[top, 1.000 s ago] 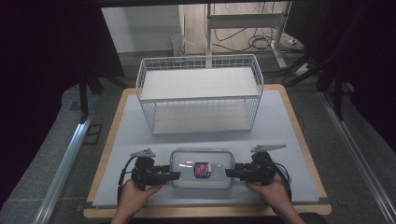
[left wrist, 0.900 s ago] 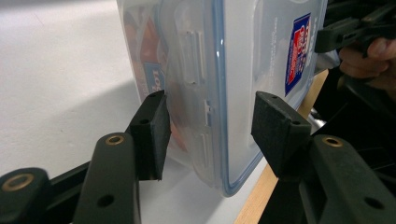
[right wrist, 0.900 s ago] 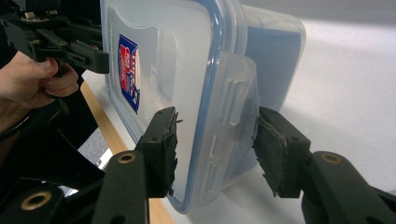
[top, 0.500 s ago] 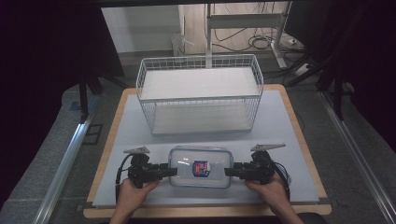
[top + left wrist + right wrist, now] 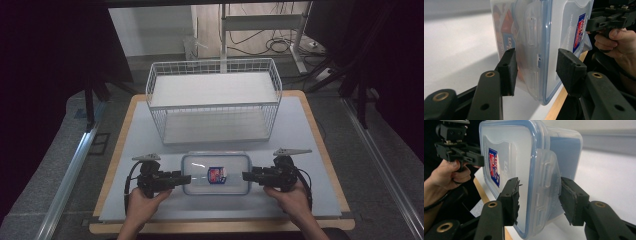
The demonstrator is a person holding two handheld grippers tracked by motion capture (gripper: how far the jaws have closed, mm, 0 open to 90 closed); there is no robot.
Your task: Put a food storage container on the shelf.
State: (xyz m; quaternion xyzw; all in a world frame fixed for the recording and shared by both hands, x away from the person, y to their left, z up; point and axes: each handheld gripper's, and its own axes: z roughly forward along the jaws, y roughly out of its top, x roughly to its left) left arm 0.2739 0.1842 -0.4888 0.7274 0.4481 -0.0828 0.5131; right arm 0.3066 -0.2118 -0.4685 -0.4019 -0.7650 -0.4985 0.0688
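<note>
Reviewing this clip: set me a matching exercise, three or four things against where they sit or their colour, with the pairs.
Things:
1. wire basket
2. plastic box
3. left gripper
4. sticker

Descriptions:
A. red and blue, on the lid
B. white, at the far side of the table
C. at the box's left end
D. clear with a blue-rimmed lid, between both grippers

Pairs: 1-B, 2-D, 3-C, 4-A

In the high view both forearms come in from the bottom edge, each hand wrapped around its gripper; the left gripper (image 5: 186, 179) and the right gripper (image 5: 246, 176) lie level and point inward, straight at one another. In the left gripper view its jaws have just been closing and stand part-way apart, with a gap at each pad; in the right gripper view its jaws stand likewise part-way apart, the pads (image 5: 512, 195) not pressing.
</note>
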